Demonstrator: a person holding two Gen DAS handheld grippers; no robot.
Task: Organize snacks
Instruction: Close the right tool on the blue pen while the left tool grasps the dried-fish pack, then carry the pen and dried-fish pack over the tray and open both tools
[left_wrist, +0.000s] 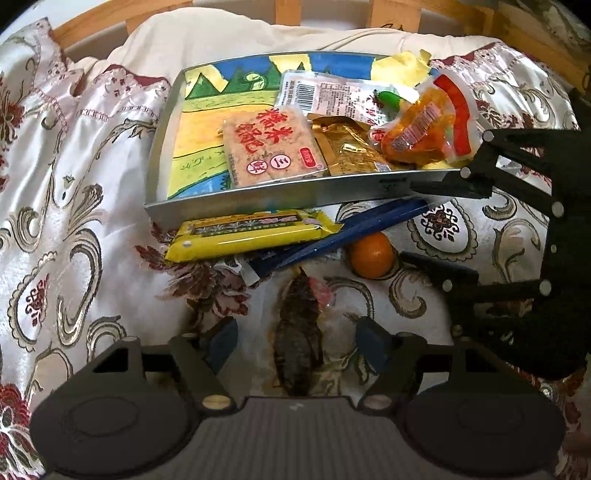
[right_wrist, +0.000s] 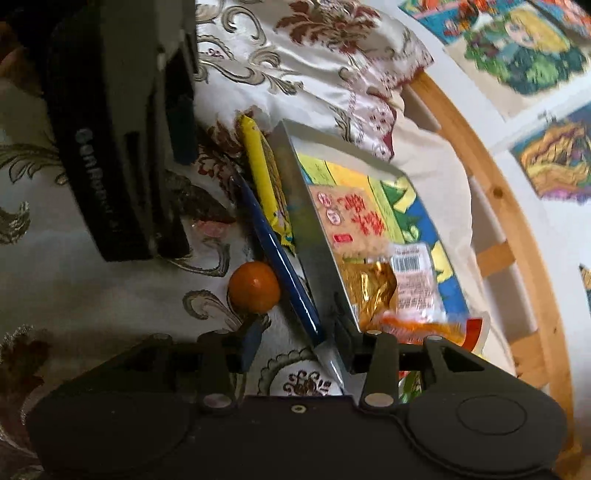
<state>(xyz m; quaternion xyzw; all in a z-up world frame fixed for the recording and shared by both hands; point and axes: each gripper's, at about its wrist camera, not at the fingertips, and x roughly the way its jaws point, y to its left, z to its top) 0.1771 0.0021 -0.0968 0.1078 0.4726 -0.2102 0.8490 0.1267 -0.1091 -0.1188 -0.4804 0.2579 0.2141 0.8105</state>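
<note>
I see bare patterned satin cloth (left_wrist: 74, 177) left of the shallow metal tray (left_wrist: 229, 201), which holds several snack packets including a pink rice-cake packet (left_wrist: 273, 146). My left gripper (left_wrist: 295, 341) stands open astride a clear-wrapped dried fish (left_wrist: 299, 332); my right gripper (right_wrist: 295, 343), released, straddles the tray's near corner.

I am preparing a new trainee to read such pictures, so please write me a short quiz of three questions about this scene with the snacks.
1. True or false: the orange fruit lies outside the tray, on the cloth.
2. What lies between the fingers of the left tongs?
A. a brown dried snack in clear wrap
B. a glass bottle
C. a spoon
3. Fill in the word: the gold packet lies ____ the tray.

Key:
1. True.
2. A: the brown dried snack lies between the open fingers and is not gripped.
3. inside
</note>
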